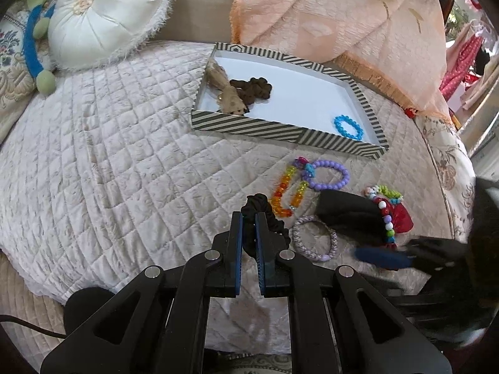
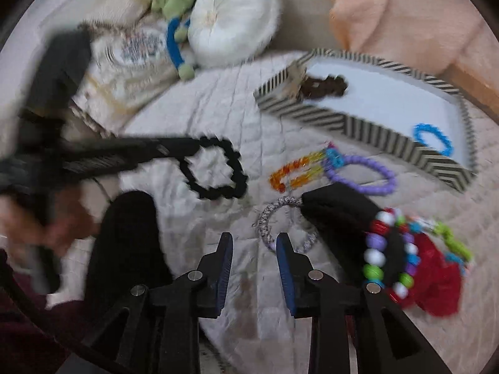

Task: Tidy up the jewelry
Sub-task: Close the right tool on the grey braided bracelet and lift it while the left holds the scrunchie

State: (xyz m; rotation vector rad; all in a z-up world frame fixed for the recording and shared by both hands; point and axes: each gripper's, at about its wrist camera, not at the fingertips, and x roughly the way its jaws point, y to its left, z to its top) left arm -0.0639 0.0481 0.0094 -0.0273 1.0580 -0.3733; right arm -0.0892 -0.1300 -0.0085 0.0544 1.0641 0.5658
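**Black scrunchie in hand, loose pieces still on the quilt**

We work over a quilted bedspread, the largest surface in view, with a round white cushion at ten o'clock and a peach blanket at one o'clock. The striped box sits at twelve to one o'clock in the left wrist view; inside it lie a brown scrunchie, a tan fabric piece and a blue bead bracelet.

Just outside the box's near wall lie a rainbow bead bracelet and a purple bead bracelet, touching each other. At three o'clock a black padded roll carries a multicoloured bead bracelet, with a red fabric piece beside it. A lilac braided band lies near its end.

Our left gripper is clamped nearly closed on the black scrunchie. Our right gripper stands partly open with nothing between its jaws, its tip just beside the lilac band.

We judge two risks. The scrunchie is soft and gripped at one edge, so it could slip or snag on the way to the box. The right view is blurred, so a hurried close could miss the thin band or pinch quilt fabric.
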